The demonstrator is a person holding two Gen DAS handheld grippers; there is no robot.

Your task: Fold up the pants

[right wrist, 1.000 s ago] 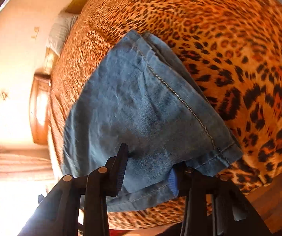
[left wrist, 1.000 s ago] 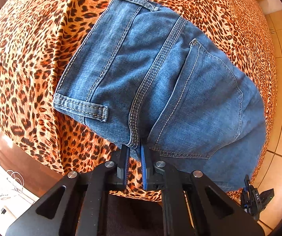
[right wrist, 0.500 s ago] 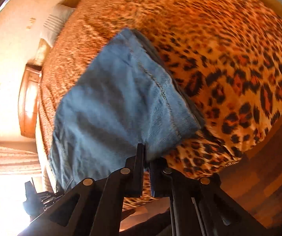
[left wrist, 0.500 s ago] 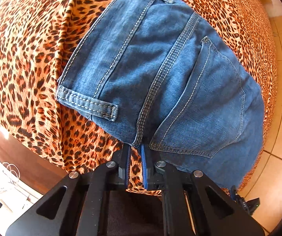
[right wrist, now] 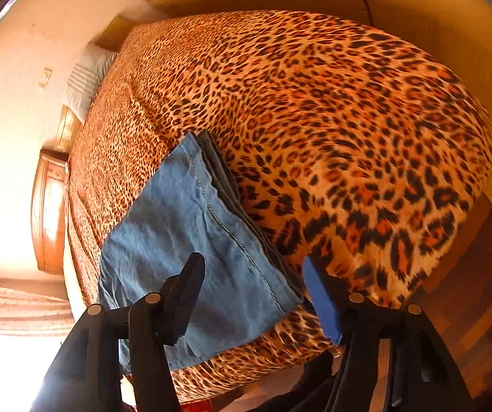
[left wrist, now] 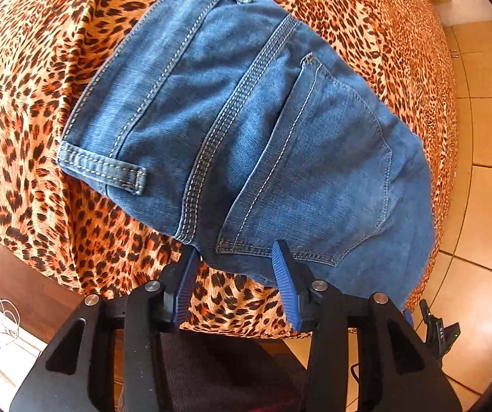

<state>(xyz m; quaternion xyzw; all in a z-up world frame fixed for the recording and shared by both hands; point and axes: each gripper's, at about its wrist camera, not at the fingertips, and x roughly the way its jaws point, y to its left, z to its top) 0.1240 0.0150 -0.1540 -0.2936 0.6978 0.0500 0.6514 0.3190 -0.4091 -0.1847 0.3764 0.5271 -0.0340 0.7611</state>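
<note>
Both my left gripper [left wrist: 234,267] and right gripper [right wrist: 253,274] gape wide, empty, over the folded jeans [left wrist: 246,130]; next fold needs regrasping an edge.

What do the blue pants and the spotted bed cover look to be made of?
Blue folded pants: faded denim, matte, judging by the pale double topstitching and weave. Leopard-print bed cover: probably a soft plush or fleece fabric with a slight sheen, though the pile is unclear.

A home bedroom: a bed [right wrist: 349,120] spread with a leopard-print cover fills the room, a white pillow [right wrist: 84,86] at its head, a wooden nightstand [right wrist: 48,213] against the pale wall, striped curtains [right wrist: 15,309] glowing with daylight, tan floor tiles [left wrist: 486,130] alongside
</note>
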